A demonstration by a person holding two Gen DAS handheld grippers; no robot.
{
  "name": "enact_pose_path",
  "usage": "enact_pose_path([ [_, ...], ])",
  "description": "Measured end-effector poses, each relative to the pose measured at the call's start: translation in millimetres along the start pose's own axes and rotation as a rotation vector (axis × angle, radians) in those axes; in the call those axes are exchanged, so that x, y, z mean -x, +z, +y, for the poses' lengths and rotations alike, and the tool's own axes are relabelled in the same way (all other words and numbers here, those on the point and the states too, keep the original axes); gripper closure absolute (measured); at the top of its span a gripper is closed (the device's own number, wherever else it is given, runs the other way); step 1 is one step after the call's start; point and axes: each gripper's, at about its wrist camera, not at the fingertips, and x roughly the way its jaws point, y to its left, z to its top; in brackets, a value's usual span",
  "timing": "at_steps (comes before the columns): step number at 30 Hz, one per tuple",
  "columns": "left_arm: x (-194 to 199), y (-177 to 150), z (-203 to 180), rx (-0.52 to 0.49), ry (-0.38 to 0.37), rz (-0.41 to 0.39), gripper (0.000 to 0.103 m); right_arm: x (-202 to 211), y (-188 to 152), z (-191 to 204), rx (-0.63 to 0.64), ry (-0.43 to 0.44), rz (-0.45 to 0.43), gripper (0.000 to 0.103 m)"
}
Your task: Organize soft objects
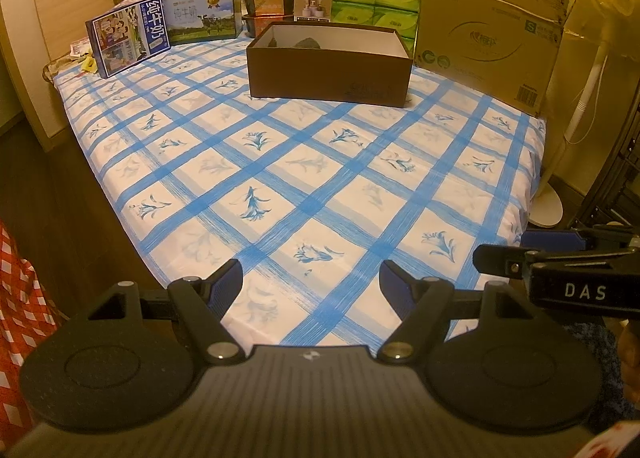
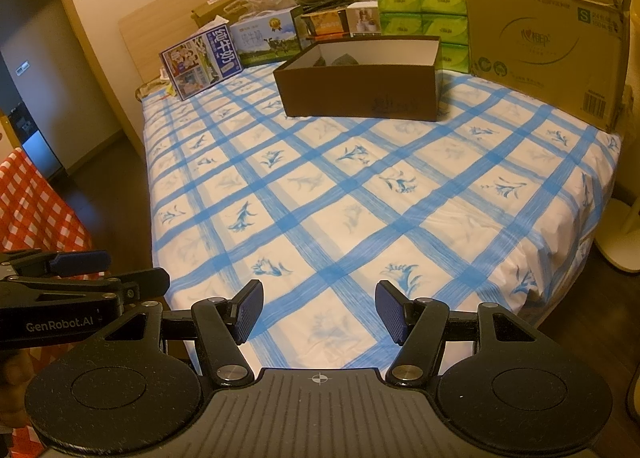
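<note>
A brown open-topped box (image 1: 328,73) (image 2: 360,91) stands on the far part of a bed with a blue-checked sheet (image 1: 280,177) (image 2: 360,201). Something dark grey and soft (image 1: 306,43) (image 2: 344,59) shows just over the box rim; most of it is hidden. My left gripper (image 1: 310,286) hovers over the near end of the bed, open, with nothing between its fingers. Just beside it, my right gripper (image 2: 320,310) is also open and empty. Each is visible from the side in the other's view: the right gripper (image 1: 516,250) and the left gripper (image 2: 120,272).
Milk cartons (image 1: 128,41) (image 2: 200,61), green tissue packs (image 1: 374,1) (image 2: 424,13) and a tall cardboard box (image 1: 492,25) (image 2: 548,33) line the bed's far side. A white fan stand (image 1: 552,201) is on the floor to the right. A red checked cloth (image 2: 36,201) lies to the left.
</note>
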Motion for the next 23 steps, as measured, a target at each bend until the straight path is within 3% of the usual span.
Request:
enact_pose_path([
  [23,-4.1,1.2,-0.9,0.004,0.0,0.009,0.029,-7.8,-1.9,-4.3,-0.006,-0.004,0.01,0.041],
])
